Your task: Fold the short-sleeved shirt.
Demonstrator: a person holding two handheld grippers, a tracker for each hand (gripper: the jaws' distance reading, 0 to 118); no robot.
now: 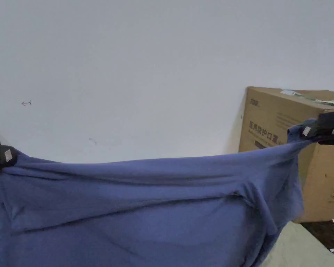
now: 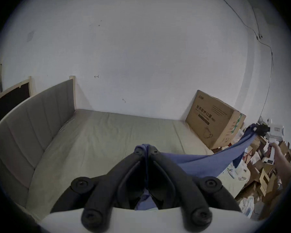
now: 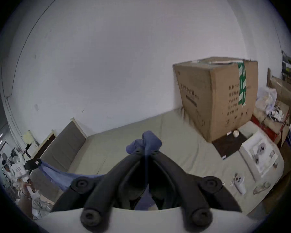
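Bed [image 2: 111, 135]: broad bare sheet from headboard [image 2: 32, 119] to far wall, open for passage. Cardboard box [image 3: 217, 98] stands on the bed's right end against the wall, blocking that corner. Shirt [image 1: 145, 208] stretched in the air between left claw [image 2: 146, 150] and right claw [image 3: 146, 150], a curtain across the front approach. Small items [image 3: 238, 184] and a white tray [image 3: 259, 154] crowd the bed edge beside the box. Boxes [image 2: 267, 177] piled beyond the bed's right side.

Blue shirt [image 1: 135, 208] hangs stretched wide in the air, sagging midway.
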